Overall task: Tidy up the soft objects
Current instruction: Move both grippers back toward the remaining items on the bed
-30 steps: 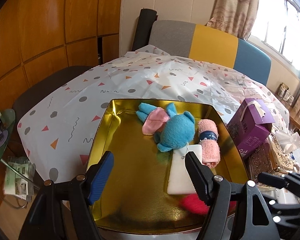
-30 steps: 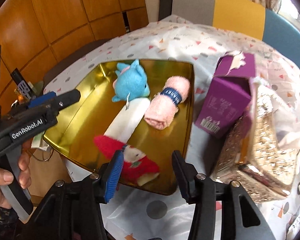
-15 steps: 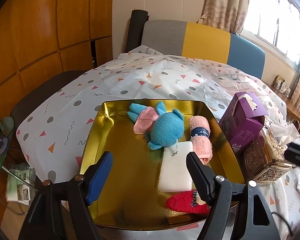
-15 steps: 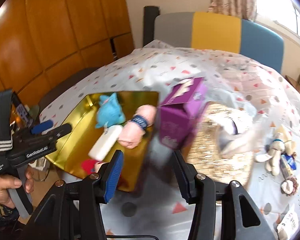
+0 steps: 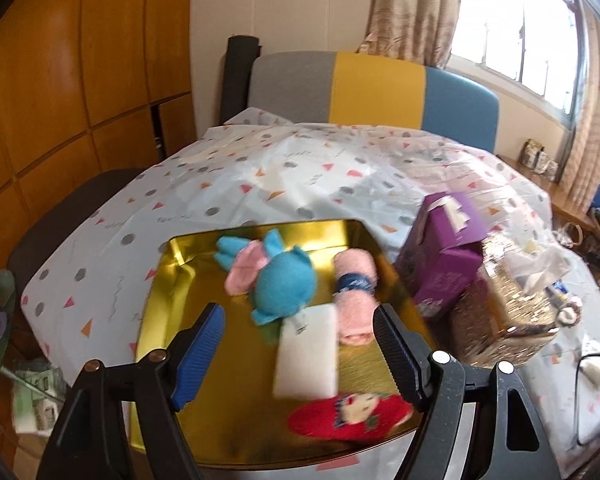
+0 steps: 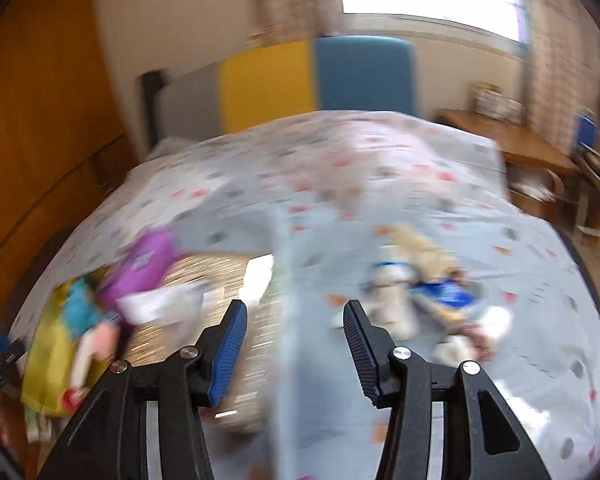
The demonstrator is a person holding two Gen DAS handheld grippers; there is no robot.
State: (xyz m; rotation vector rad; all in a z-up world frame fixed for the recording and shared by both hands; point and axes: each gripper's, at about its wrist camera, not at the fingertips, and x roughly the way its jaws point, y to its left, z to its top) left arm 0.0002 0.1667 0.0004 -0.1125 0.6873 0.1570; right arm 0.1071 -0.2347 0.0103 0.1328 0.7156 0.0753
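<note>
Tilting down over the gold tray (image 5: 160, 288), the left gripper (image 5: 298, 334) stands wide with nothing between its jaws. In the tray lie 4 soft things: blue plush (image 5: 284, 284) at 12 o'clock, pink roll (image 5: 354, 300) at 1, white pad (image 5: 306, 356) centre, red toy (image 5: 348, 416) at 5. The right gripper (image 6: 294, 336), half open and holding nothing, points down at the blurred tablecloth (image 6: 380, 184).

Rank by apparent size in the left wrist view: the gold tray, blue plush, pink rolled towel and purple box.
1. gold tray
2. purple box
3. blue plush
4. pink rolled towel
The box and plush look close in size; fisheye stretch makes that pair unsure.
</note>
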